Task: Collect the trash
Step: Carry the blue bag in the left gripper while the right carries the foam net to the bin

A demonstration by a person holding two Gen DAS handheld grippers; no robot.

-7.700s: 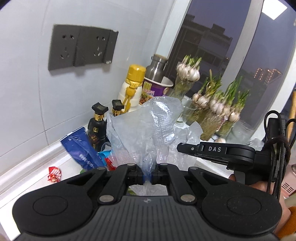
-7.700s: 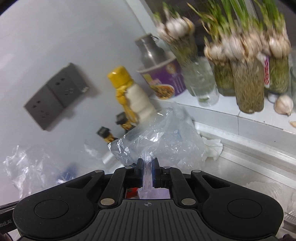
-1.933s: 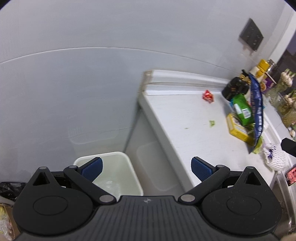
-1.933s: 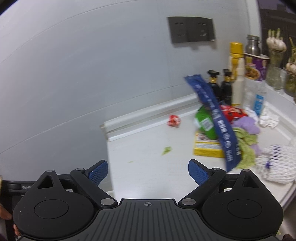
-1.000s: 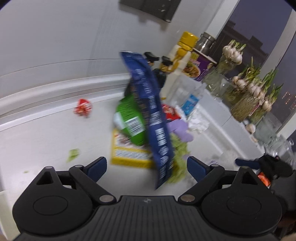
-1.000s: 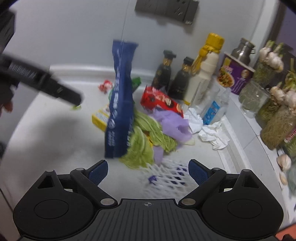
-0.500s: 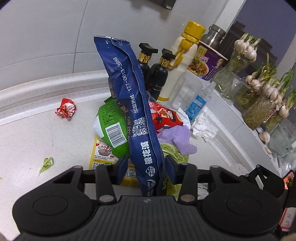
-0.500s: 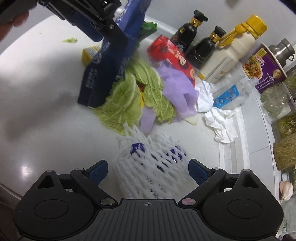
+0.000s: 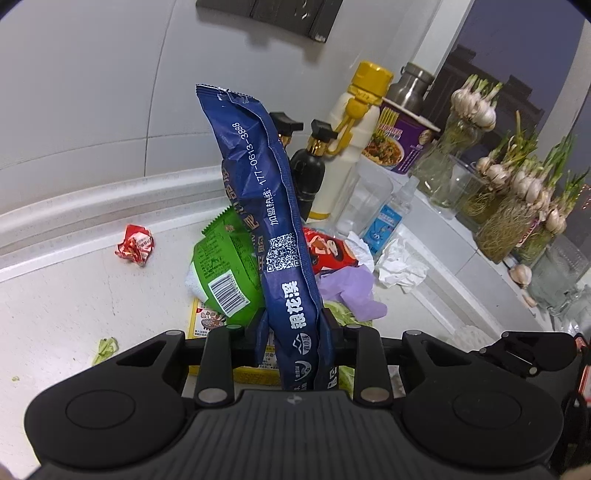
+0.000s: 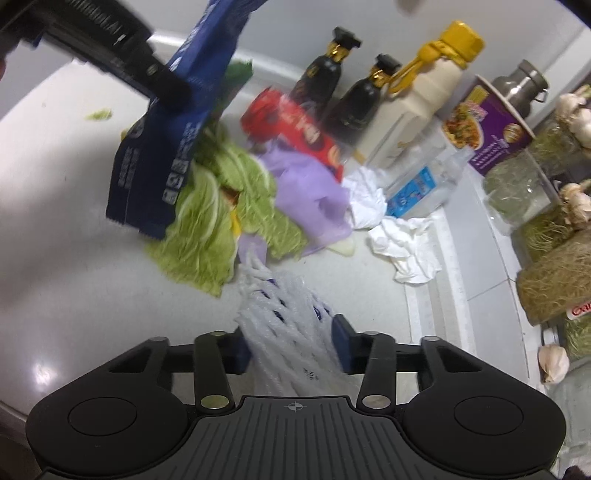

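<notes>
A pale grey tiled wall (image 9: 92,92) rises behind a white speckled countertop (image 9: 55,295), with a dark double socket plate (image 9: 269,13) high on the wall and a dusk-dark window (image 9: 517,66) at the right end of the counter. The landmark is the long dark-blue foil snack bag (image 9: 269,221), one of its kind, standing upright over the heap of rubbish in the middle of the counter. The left gripper (image 9: 291,328) has just been closing and its pads now press the blue bag's lower part from both sides. Behind the blue bag stand two black bottles with gold collars (image 10: 334,59) and, right of them, one cream bottle with a yellow cap (image 9: 354,140), one purple instant-noodle cup (image 9: 399,147) and one steel flask (image 9: 410,83). Further right of the bag, along the sill, are several glass jars of sprouting garlic (image 9: 506,206); I cannot count them surely. Against the bag's left side lies one green packet with a barcode (image 9: 221,273) on one flat yellow packet (image 9: 207,321); to its right lie one red packet (image 9: 328,251), a lilac glove (image 9: 354,291), pale green cabbage leaves (image 10: 221,206), two crumpled white tissues (image 10: 406,240) and one small clear bottle with a blue label (image 9: 388,221). Well left of the bag sits one crumpled red wrapper (image 9: 135,243). In front of the bag, nearest the right wrist camera, is one white foam fruit net (image 10: 288,332); the right gripper (image 10: 291,343) has just been closing, and the net sits squeezed between its blue pads.
</notes>
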